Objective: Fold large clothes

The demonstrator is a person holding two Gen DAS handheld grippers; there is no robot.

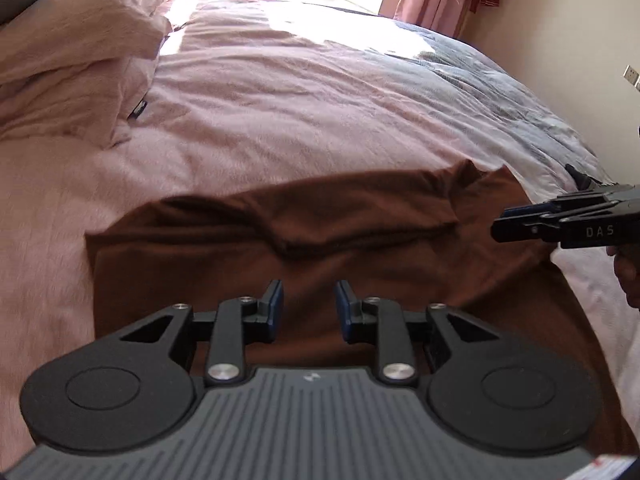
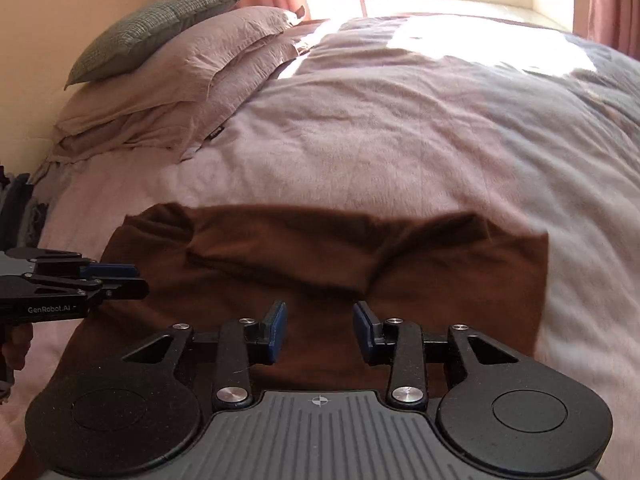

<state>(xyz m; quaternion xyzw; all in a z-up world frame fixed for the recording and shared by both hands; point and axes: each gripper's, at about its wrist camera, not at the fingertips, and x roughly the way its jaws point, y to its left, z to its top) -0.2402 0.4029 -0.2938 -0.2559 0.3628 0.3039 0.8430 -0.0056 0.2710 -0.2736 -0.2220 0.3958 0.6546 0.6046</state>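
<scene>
Brown jersey cloth, the garment (image 1: 320, 248) lay spread on the pink bedcover (image 1: 280, 112) at the near side of the bed, its far portion already doubled back toward me in a thick, uneven band with a ridge running across it. I judged that band to be sleeves or an upper part laid over the body, so the piece sat as a rough rectangle, waiting for a further fold.

My left gripper (image 1: 309, 307) hovered low over the near part of the cloth with its blue pads parted and nothing between them. From the other camera my right gripper (image 2: 319, 330) was the same: jaws spread, empty, above the near middle of the brown fabric. Each one showed in the other's view at the side of the garment, so I had them flanking it, one toward each edge. That placement made sense to me for taking the two near corners together and carrying them over evenly.

The pillows (image 2: 192, 68) were stacked well away at the head of the bed, leaving flat cover beyond the garment for the fold to land on.
</scene>
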